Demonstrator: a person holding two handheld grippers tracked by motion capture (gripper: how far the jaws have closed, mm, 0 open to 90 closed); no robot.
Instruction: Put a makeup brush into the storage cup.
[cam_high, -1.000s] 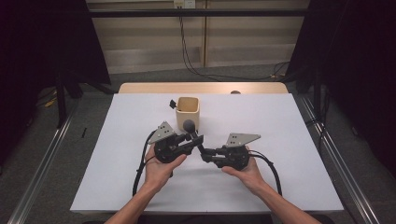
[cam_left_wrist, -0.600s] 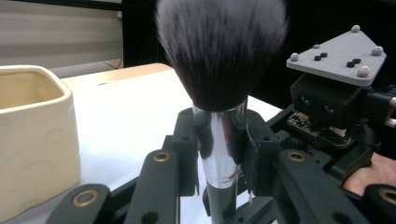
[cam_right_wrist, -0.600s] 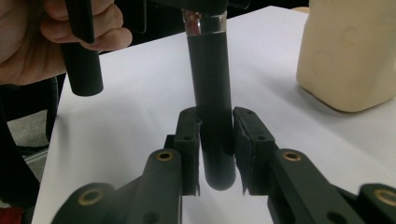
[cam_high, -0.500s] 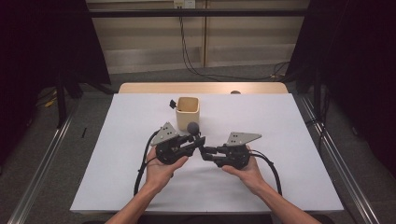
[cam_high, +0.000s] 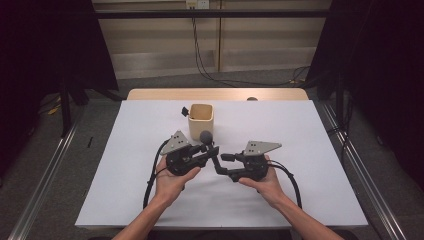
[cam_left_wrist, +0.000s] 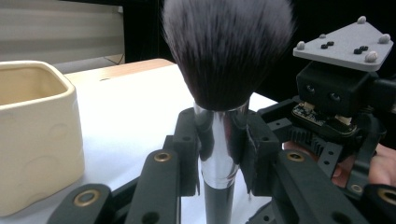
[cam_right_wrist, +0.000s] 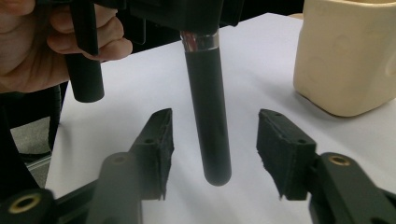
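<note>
A makeup brush (cam_high: 205, 136) with a dark bristle head (cam_left_wrist: 226, 51), silver ferrule and black handle (cam_right_wrist: 209, 121) stands upright above the white table. My left gripper (cam_high: 207, 152) is shut on the ferrule (cam_left_wrist: 219, 154), its pads pressing both sides. My right gripper (cam_high: 223, 165) faces it from the right. Its jaws have just been opening, and in the right gripper view the handle hangs between its fingers (cam_right_wrist: 156, 140) with a gap on each side.
A cream ceramic cup (cam_high: 201, 119) stands just behind the brush, close to the left gripper (cam_left_wrist: 35, 135). A small black object lies at the cup's left. The white sheet (cam_high: 310, 150) covers the table, with a wooden edge at the back.
The right gripper's jaws have spread apart off the brush handle. The left gripper keeps its hold on the brush, and both hands stay where they were.
</note>
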